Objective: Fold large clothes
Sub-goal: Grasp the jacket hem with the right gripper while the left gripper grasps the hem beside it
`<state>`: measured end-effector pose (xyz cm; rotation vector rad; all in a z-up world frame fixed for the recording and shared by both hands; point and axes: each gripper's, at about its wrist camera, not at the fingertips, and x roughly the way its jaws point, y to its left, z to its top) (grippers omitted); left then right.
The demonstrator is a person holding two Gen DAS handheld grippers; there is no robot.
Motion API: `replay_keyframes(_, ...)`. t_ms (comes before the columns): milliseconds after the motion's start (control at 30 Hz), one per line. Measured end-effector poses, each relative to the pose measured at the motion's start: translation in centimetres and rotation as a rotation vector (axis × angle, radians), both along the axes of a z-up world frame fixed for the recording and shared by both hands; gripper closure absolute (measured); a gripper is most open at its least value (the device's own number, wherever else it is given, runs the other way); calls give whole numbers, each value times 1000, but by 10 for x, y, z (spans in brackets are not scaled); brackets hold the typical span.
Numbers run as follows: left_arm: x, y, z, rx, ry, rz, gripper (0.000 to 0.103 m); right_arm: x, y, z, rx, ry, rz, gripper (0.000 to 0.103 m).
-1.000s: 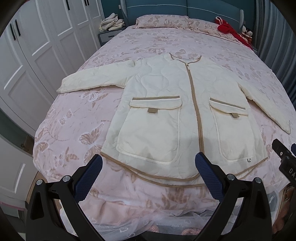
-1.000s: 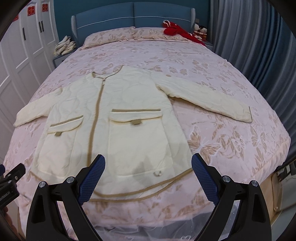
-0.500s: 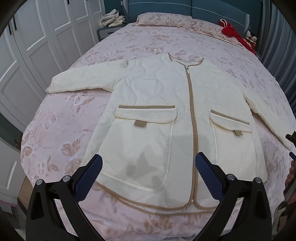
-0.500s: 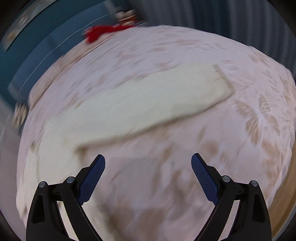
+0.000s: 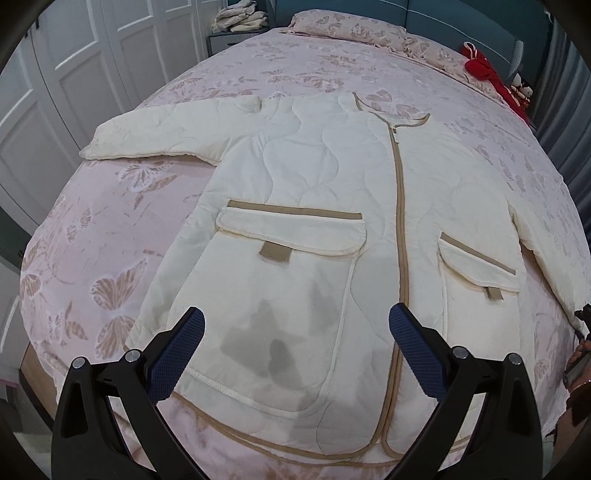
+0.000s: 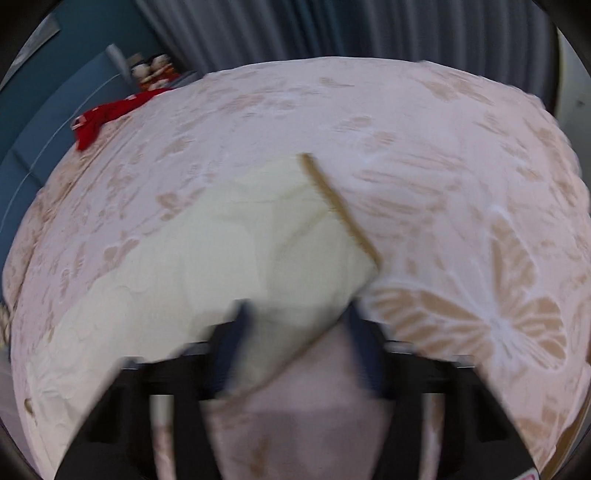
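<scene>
From my left wrist, the cream jacket [image 5: 317, 206] lies flat and face up on the bed [image 5: 110, 229], spread over a pink cover printed with butterflies. Its tan-edged zip runs up the middle to the collar, and a flap pocket [image 5: 288, 236] sits on each side of it. One sleeve [image 5: 162, 129] stretches out toward the white wardrobe [image 5: 55, 74]; the other slopes down toward the picture's right edge. My left gripper [image 5: 295, 354] hangs over the jacket's hem with its jaws wide apart and nothing between them, its shadow falling on the near pocket. At the far right edge, part of my other hand [image 5: 580, 350] shows beside the end of that sleeve. At the head of the bed are pillows [image 5: 351, 29], a red garment [image 5: 487, 74] and a stack of folded clothes [image 5: 240, 18] on a nightstand.

From my right wrist, the picture is blurred. My right gripper [image 6: 295, 332] is down at the end of the jacket's sleeve [image 6: 207, 266], close to its tan cuff band [image 6: 340, 206]. Its jaws are closing, and the edge of the sleeve lies between them; whether the pads already press on the cloth I cannot tell. Grey curtains [image 6: 332, 29] hang behind the bed, and the red garment [image 6: 107, 114] lies near the blue headboard [image 6: 48, 99].
</scene>
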<state>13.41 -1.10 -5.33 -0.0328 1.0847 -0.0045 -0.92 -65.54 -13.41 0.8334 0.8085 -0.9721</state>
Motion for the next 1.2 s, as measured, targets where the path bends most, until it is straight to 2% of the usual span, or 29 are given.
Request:
replay_keyframes(33, 2, 1, -1, -1, -2, -1, 8, 3, 1, 3, 0, -15, 9, 92)
replay_keyframes(100, 9, 2, -1, -4, -5, -3, 11, 17, 11, 24, -16, -89, 45, 93)
replay_keyframes(167, 19, 7, 0, -17, -10, 3, 12, 42, 31, 59, -61, -170, 143, 94)
replay_keyframes(267, 34, 20, 5, -34, -33, 40, 12, 86, 84, 119, -139, -258, 345, 94)
replay_keyframes(333, 41, 32, 11, -44, -51, 72, 12, 125, 142, 163, -179, -314, 538, 94)
replay_keyframes(400, 45, 45, 16, -59, -68, 99, 12, 158, 200, 190, -202, -343, 711, 94)
replay_keyframes(467, 47, 60, 20, -73, -81, 125, 12, 193, 269, 199, -188, -357, 888, 89)
replay_keyframes(600, 52, 88, 18, -135, -60, 150, 12, 240, 390, 179, -78, -391, 1162, 77)
replay_keyframes(667, 56, 100, 15, -185, -44, 160, 12, 243, 433, 171, -42, -402, 1264, 58)
replay_keyframes(733, 63, 109, 9, -254, -28, 161, 12, 229, 452, 170, -64, -431, 1284, 47)
replay_keyframes(800, 74, 111, -1, -331, -2, 154, 12, 213, 444, 164, -89, -405, 1251, 46)
replay_keyframes(900, 95, 101, -26, -460, 52, 137, 12, 191, 403, 140, -35, -331, 1125, 45)
replay_keyframes(1000, 122, 79, -65, -616, 150, 147, 12, 167, 366, 111, 44, -260, 974, 44)
replay_keyframes(1033, 127, 75, -74, -635, 173, 168, 12, 161, 343, 98, 70, -226, 906, 44)
replay_keyframes(1100, 136, 65, -89, -687, 191, 203, 14, 144, 335, 81, 94, -212, 843, 43)
replay_keyframes(1167, 145, 56, -95, -661, 176, 229, 22, 144, 312, 65, 114, -197, 781, 43)
replay_keyframes(1200, 147, 53, -95, -650, 173, 233, 34, 146, 308, 60, 123, -194, 770, 43)
